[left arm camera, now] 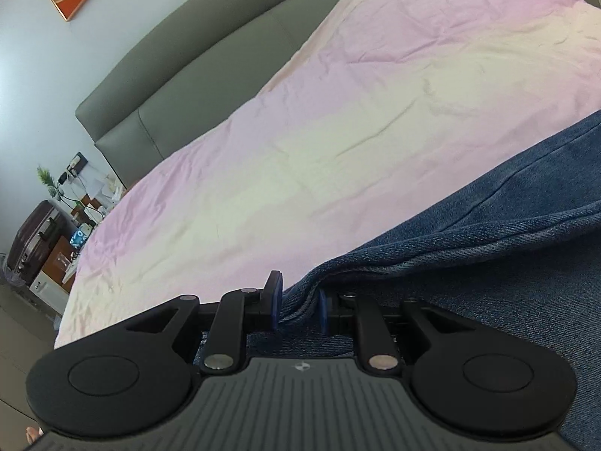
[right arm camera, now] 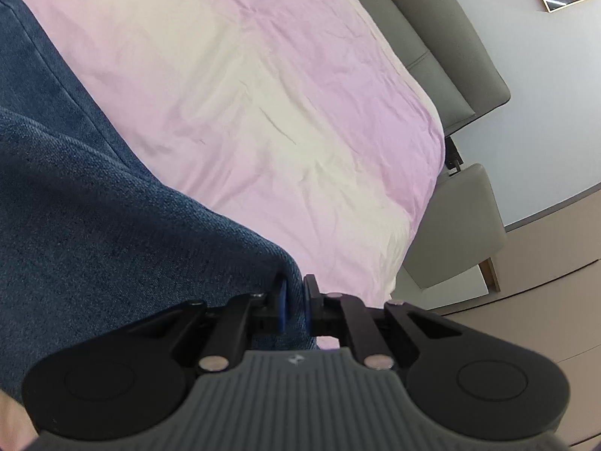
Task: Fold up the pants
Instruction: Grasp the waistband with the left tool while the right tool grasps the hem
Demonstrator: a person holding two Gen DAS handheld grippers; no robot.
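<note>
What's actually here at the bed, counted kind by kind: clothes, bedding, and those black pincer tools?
Pairs of blue jeans: 1
Pink sheets on the bed: 1
Grey headboards: 1
Black pincer tools, left gripper and right gripper, each clamped on denim: 2
Total: 5

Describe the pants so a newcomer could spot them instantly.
Find the bed with the pink sheet and grey headboard. At its near edge, blue denim pants hang pinched between the left hand-held gripper and right hand-held gripper. They are the only dark, coarse-woven fabric there.
</note>
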